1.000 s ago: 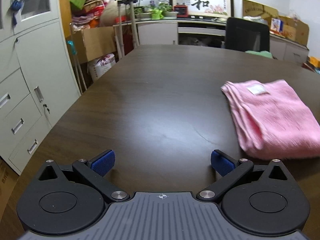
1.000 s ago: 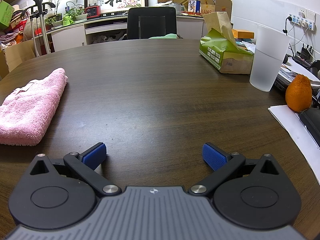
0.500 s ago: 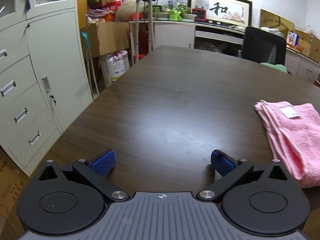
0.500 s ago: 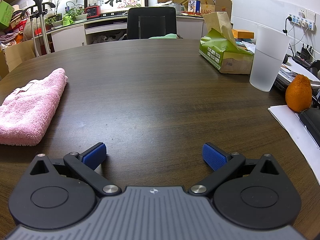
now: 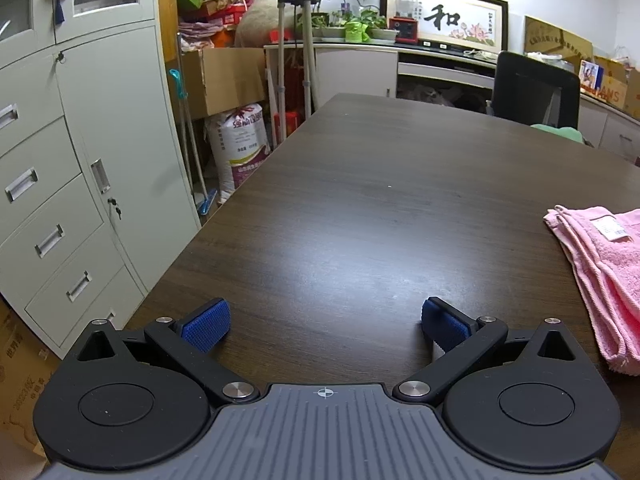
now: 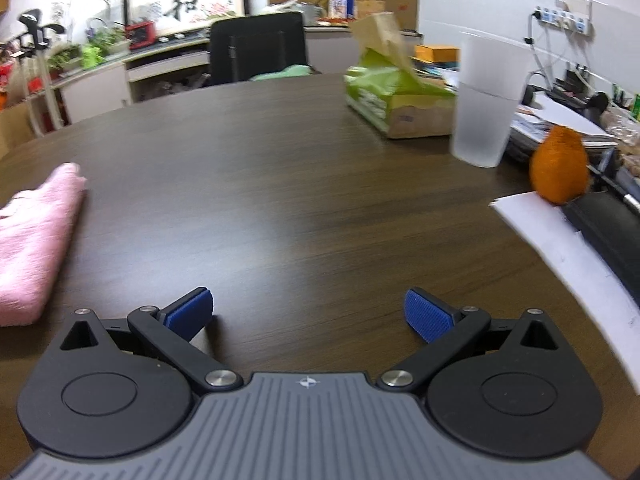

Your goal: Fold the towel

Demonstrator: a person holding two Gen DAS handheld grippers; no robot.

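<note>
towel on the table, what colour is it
Pink, with a small white label on top. The towel shows best in the left wrist view.

- A dark wooden table (image 5: 360,208) carries everything here.
- A folded pink towel (image 5: 604,276) lies flat on it.
- Toward the right side stand a green tissue box (image 6: 396,100) and a frosted plastic cup (image 6: 486,104).
- An orange fruit (image 6: 560,166) sits near the white paper (image 6: 560,248) at the table's edge.
</note>
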